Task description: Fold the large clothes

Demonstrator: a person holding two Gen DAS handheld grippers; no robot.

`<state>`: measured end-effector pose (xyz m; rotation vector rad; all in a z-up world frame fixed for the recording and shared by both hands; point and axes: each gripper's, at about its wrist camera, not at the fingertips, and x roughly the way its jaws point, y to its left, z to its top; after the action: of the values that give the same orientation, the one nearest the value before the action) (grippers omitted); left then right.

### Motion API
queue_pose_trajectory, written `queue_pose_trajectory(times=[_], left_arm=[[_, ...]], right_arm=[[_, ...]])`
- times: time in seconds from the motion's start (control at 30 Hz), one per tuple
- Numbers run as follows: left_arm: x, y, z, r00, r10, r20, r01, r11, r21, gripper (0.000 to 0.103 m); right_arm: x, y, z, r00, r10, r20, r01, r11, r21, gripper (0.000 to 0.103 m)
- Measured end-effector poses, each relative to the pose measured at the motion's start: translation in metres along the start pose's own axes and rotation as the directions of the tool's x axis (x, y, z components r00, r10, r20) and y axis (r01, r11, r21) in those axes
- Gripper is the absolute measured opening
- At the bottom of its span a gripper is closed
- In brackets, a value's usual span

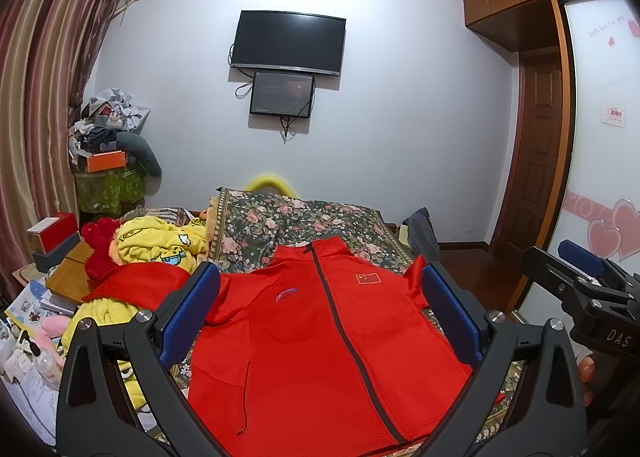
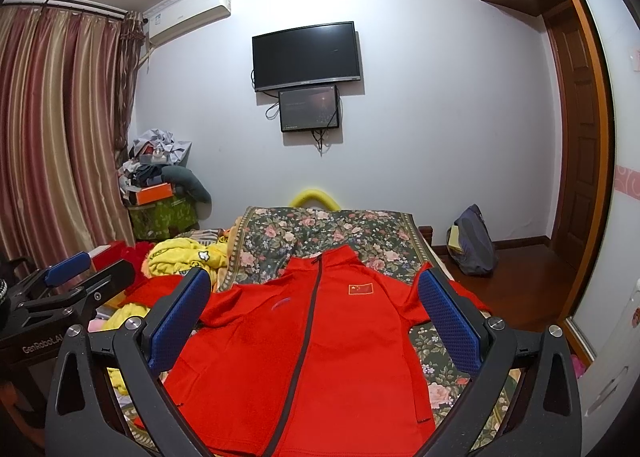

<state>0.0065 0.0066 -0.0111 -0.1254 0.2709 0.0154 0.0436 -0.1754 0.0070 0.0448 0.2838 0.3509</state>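
A red zip-up jacket [image 1: 312, 345] with a grey zipper and a small flag patch lies flat, front up, on a floral bedspread [image 1: 304, 225]; it also shows in the right wrist view [image 2: 312, 353]. Its left sleeve spreads out to the left side. My left gripper [image 1: 320, 297] is open and empty, held above the jacket's chest. My right gripper [image 2: 316, 293] is open and empty, also above the jacket. The right gripper shows at the right edge of the left wrist view [image 1: 580, 277], and the left gripper at the left edge of the right wrist view [image 2: 76, 277].
Yellow clothes [image 1: 160, 241] and a red plush toy [image 1: 100, 245] are heaped left of the jacket. Boxes and papers [image 1: 36, 297] clutter the left side. A dark backpack [image 2: 474, 241] sits on the wood floor at the right, near the wardrobe [image 1: 600, 137].
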Motion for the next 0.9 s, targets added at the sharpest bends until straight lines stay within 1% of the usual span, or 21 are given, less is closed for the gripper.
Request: queue_pose_trajectory(times=[0.9], left_arm=[[0.0052, 0.0029, -0.0019, 1.0, 0.016, -0.016, -0.017, 1.0, -0.012, 0.101]], right_arm=[[0.0058, -0.0004, 0.0001, 1.0, 0.004, -0.023, -0.004, 1.0, 0.001, 0.103]])
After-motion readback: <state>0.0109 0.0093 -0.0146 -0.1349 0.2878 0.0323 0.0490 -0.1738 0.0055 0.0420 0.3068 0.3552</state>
